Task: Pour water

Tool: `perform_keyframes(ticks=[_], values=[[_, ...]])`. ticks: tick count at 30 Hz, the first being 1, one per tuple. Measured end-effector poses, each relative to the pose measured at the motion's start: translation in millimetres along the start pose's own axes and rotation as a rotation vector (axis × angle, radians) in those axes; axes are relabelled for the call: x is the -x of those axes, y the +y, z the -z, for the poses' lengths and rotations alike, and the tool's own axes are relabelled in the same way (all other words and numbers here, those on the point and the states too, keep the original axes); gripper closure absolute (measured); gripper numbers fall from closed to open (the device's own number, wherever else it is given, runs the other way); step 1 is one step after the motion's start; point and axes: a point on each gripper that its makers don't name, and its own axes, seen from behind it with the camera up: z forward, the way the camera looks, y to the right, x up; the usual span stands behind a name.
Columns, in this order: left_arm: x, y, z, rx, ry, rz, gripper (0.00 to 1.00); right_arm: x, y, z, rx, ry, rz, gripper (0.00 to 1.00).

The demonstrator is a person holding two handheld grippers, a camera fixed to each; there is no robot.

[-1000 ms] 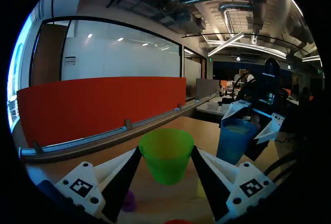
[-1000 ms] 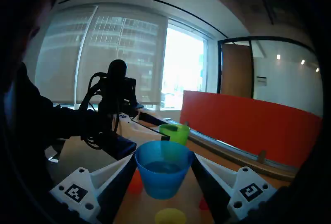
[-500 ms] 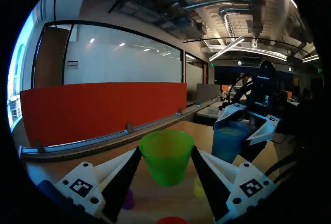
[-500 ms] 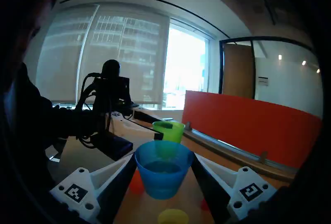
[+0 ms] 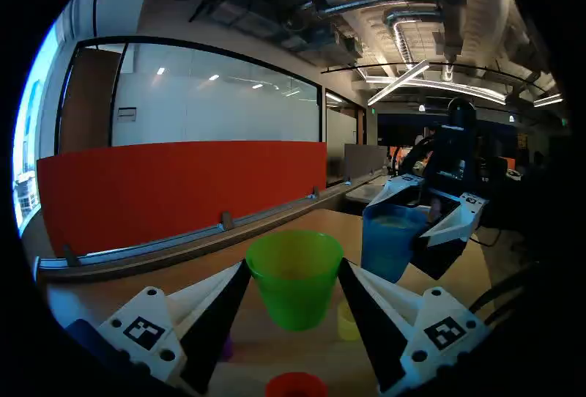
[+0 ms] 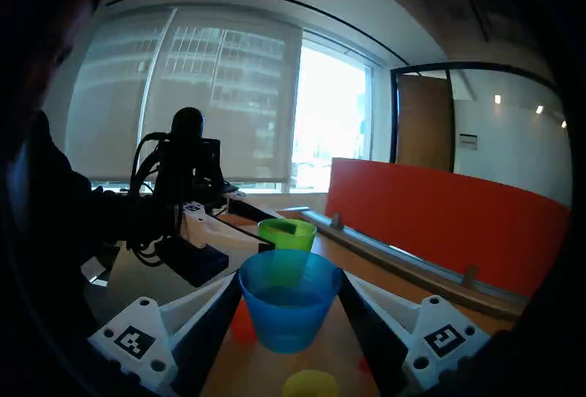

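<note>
Left tongs [image 5: 293, 265] clasping green cup [image 5: 294, 287], table [image 5: 331, 220], orange partition [image 5: 176, 184]

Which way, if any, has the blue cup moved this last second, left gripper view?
Yes. The blue cup has shifted left, toward the right end of the orange partition and closer to the green cup; the partition itself has barely shifted.

Your right gripper view is badly backlit: the window [image 6: 329, 115] blows out white and the person [image 6: 44, 206] at left is nearly a black silhouette. The blue cup [image 6: 291, 309] up close is sharp. Left gripper view is dimmer, lit by ceiling strip lights [image 5: 410, 76] upper right. Lines bow hard at the edges.
</note>
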Motion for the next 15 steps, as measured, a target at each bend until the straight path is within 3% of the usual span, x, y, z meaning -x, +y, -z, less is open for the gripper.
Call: perform_keyframes(ticks=[15], values=[[5.3, 4.0, 9.8, 0.005, -0.009, 0.005, 0.13, -1.0, -2.6, -1.2, -0.006, -0.005, 0.006, 0.08]])
